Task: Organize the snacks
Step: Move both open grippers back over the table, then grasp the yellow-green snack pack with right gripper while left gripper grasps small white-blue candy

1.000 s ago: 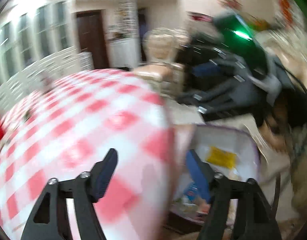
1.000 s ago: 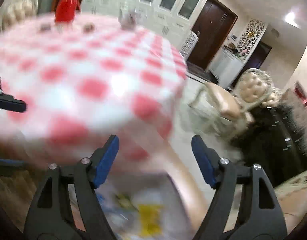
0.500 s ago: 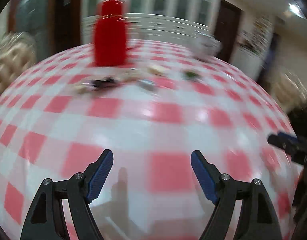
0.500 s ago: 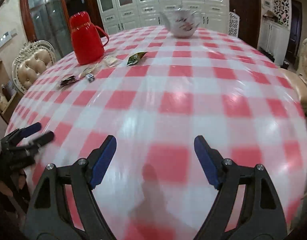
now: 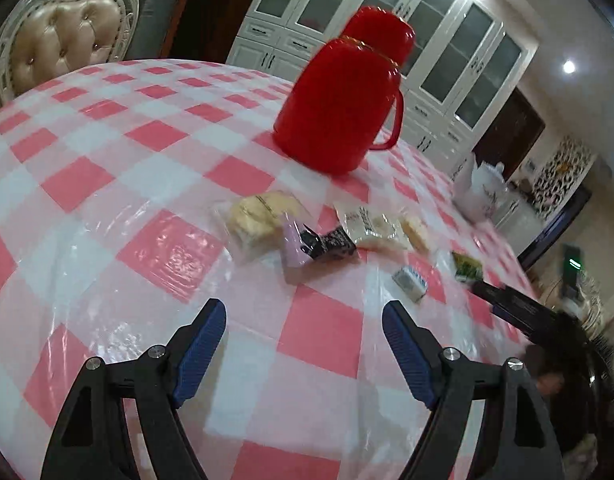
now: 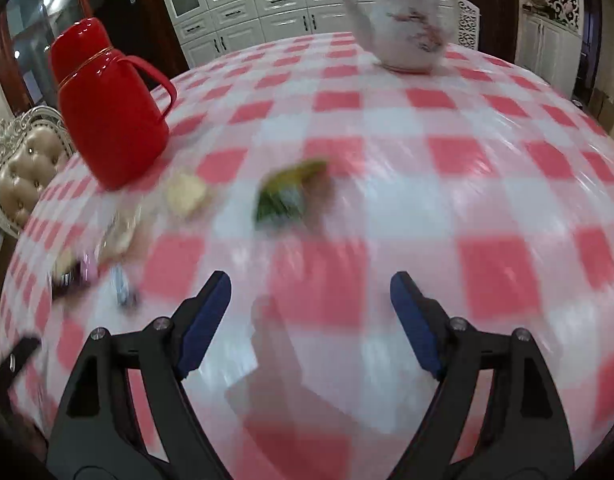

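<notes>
Snacks (image 5: 327,236) strewn loosely across the table (image 5: 107,184) just in front of the red jug (image 5: 339,108), nothing sorted yet. Dark wrapper (image 5: 327,245) lying flat, long axis left-right. Left hand-held gripper (image 5: 305,344) released, empty, aimed there; right hand-held gripper (image 6: 307,316) likewise released, nearest the green packet (image 6: 287,196).

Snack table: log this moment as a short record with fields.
surface: round table, red-and-white checked cloth
left gripper: open, empty, above the cloth
right gripper: open, empty, view blurred
snacks: clear pastry packet, purple-and-black wrapper, white packet, small white-blue packet, green packet, all loose near the thermos
other items: red thermos, white teapot
</notes>
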`<state>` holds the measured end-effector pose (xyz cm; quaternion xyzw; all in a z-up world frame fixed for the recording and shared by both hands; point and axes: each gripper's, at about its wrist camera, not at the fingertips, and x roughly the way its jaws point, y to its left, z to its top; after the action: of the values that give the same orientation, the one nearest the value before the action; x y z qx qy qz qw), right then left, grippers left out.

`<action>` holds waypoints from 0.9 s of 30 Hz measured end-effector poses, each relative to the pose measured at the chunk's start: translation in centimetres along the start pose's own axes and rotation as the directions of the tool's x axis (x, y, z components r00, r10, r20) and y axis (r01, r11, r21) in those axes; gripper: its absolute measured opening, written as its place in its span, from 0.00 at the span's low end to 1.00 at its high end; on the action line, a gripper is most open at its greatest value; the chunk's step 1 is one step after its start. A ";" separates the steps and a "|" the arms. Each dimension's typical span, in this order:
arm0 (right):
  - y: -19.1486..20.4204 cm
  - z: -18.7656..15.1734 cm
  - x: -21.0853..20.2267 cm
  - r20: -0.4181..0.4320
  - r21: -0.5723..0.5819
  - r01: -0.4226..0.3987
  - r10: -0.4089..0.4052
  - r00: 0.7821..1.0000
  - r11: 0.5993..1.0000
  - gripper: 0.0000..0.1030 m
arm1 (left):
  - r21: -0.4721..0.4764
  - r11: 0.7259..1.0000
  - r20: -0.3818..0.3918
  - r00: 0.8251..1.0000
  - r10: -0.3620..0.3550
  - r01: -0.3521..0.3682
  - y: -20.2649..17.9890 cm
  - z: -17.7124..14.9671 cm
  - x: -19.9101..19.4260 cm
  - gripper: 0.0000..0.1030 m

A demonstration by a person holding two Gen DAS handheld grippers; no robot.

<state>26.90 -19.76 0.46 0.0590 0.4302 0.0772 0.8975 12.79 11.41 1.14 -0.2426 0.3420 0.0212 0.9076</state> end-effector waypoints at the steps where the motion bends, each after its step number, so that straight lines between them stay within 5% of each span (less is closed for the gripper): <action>1: 0.4 0.6 0.7 -0.004 -0.001 0.012 -0.012 1.000 1.000 0.82 | -0.010 1.000 -0.008 1.000 0.001 -0.001 0.2 0.0 0.2 0.80; 6: 2.7 3.9 4.4 -0.022 -0.049 0.113 -0.114 0.993 0.992 0.82 | -0.049 0.999 -0.034 0.999 -0.019 0.018 0.7 0.1 0.3 0.80; 8: 3.2 3.9 4.7 -0.028 -0.076 0.164 -0.167 0.986 0.983 0.67 | -0.056 0.998 -0.037 0.999 -0.020 0.018 0.9 0.1 0.2 0.80; 9: 3.2 3.7 4.4 -0.016 -0.077 0.169 -0.171 0.985 0.983 0.37 | -0.055 0.998 -0.038 0.999 -0.019 0.017 0.9 0.0 0.2 0.80; 10: 3.0 3.3 3.7 -0.002 -0.080 0.155 -0.156 0.988 0.985 0.33 | -0.048 0.999 -0.037 0.999 -0.016 0.014 0.8 0.0 0.3 0.80; 18: 2.7 -4.4 -3.0 -0.020 -0.200 0.001 -0.005 1.000 0.980 0.30 | 0.100 0.994 -0.069 0.997 -0.028 0.035 -2.1 -1.3 0.0 0.80; 22: 1.3 -9.2 -7.3 -0.039 -0.161 -0.088 0.083 0.996 0.983 0.30 | 0.128 0.989 -0.119 0.991 -0.056 0.071 -4.6 -2.0 1.0 0.80; 27: -0.7 -11.6 -9.7 -0.016 -0.090 -0.162 0.161 0.987 0.983 0.30 | 0.163 0.986 -0.136 0.990 0.042 -0.020 -9.7 -1.1 5.6 0.82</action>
<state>11.88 -21.84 0.55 0.0524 0.4239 0.1696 0.8882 18.36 1.65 1.02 -0.1638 0.4086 -0.0095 0.8978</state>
